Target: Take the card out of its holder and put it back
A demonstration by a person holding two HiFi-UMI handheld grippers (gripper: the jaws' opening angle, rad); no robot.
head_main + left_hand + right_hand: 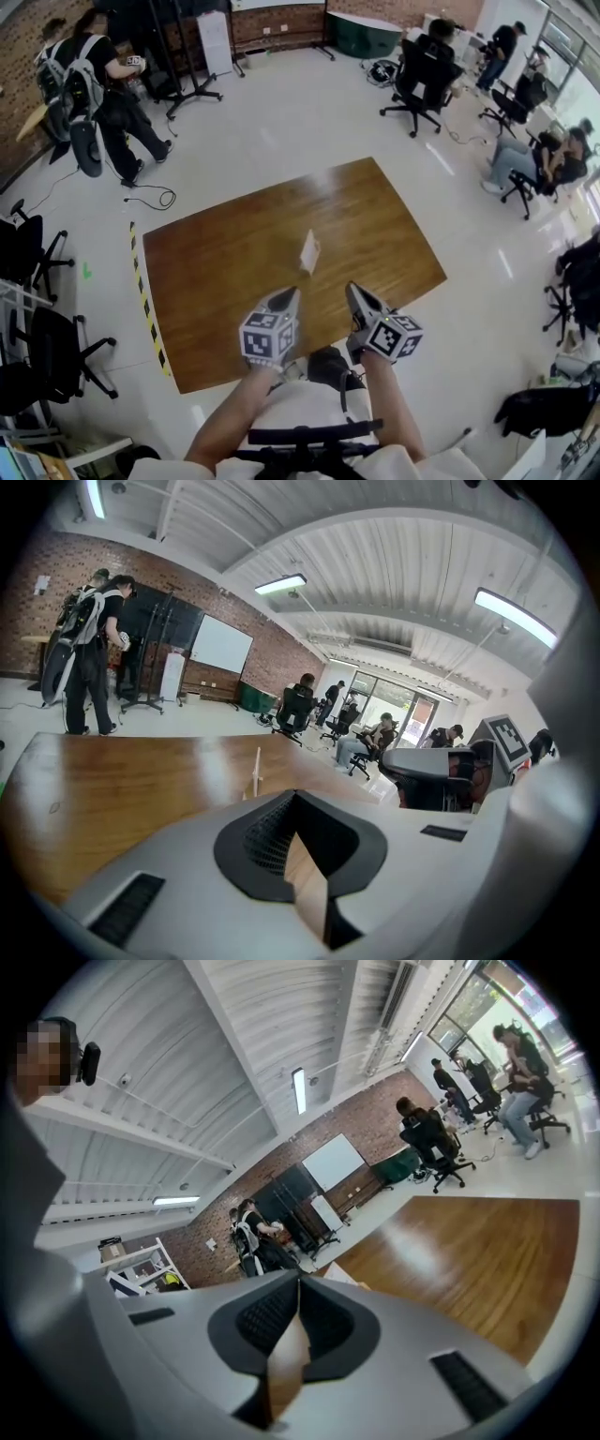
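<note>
Standing upright on one table [216,281], one card [309,251], two hand-held grippers [286,298] [358,292] closed

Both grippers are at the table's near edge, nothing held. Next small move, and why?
Probably ease the right gripper forward toward the small white upright card, opening its jaws on the way. The card stands on the brown wooden table, ahead of both grippers and untouched; the right gripper and the left gripper are both shut and empty.

One card [309,251], one table [225,272]
</note>
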